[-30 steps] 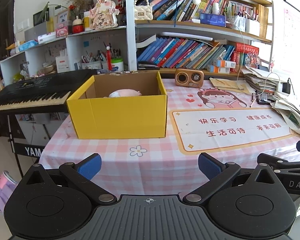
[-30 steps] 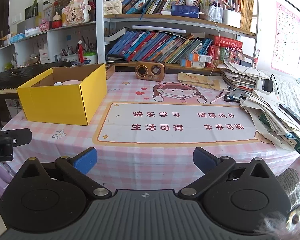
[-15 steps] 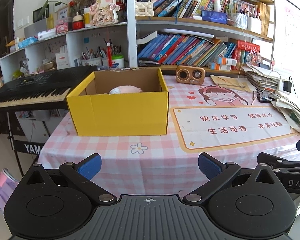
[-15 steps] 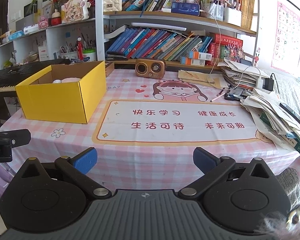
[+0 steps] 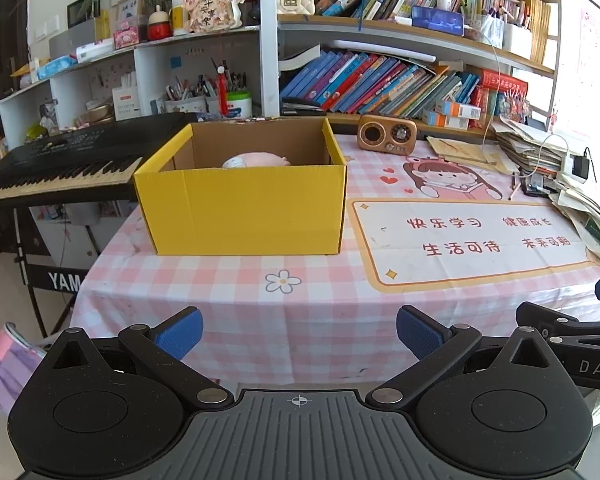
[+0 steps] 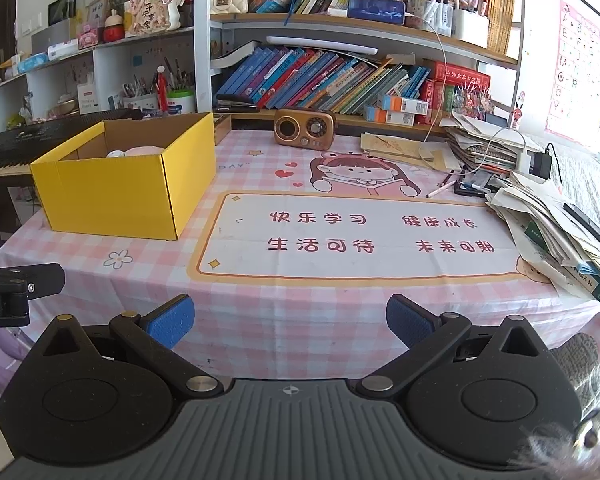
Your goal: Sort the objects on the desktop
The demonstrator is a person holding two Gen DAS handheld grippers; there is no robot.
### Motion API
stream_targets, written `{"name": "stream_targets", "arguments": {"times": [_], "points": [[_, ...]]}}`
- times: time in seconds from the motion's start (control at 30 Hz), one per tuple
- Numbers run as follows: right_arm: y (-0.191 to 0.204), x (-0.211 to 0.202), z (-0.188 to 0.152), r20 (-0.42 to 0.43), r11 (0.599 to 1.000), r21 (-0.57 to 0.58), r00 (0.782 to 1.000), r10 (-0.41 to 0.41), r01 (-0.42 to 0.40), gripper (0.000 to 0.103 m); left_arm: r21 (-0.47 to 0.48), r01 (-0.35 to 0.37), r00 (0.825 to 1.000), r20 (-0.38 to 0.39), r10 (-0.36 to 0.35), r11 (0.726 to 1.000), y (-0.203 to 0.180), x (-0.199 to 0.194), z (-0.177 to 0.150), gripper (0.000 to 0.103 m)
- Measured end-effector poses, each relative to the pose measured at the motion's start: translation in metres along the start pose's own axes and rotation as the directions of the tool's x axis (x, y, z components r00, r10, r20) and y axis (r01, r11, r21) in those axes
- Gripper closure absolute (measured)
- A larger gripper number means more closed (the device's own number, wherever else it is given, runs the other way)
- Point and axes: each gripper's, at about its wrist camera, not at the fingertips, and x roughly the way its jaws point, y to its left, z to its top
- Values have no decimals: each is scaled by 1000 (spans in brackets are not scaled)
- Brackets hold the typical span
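- The left gripper [image 5: 299, 334] hangs in front of the near table edge with its blue-padded fingers [image 5: 180, 333] spread wide and nothing between them.
- The right gripper [image 6: 290, 322] is likewise spread wide and holds nothing; its tip shows at 3 o'clock in the left wrist view.
- The yellow box [image 5: 242, 200] stands open-topped on the pink checked tablecloth [image 5: 220, 292], at about 11 o'clock from the left gripper and 10 o'clock from the right one.
- Inside the box a pink soft thing [image 5: 256, 159] lies against the back wall (what it is cannot be made out).
- A small brown radio [image 6: 305, 127] sits at 12 o'clock, near the back of the table, well apart from the box.
- A pen [image 6: 441, 189] and a heap of papers [image 6: 556, 232] lie at about 2 o'clock.
- A black keyboard [image 5: 60, 164] stands beside the table, just left of the box.
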Motion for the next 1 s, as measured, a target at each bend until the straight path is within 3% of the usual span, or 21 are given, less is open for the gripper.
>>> {"name": "stream_targets", "arguments": {"times": [1.0], "points": [[1, 7, -3, -9, 1000, 1, 1000, -4, 4, 0, 0, 17, 1000, -22, -17, 1000, 1, 7, 1, 0]]}}
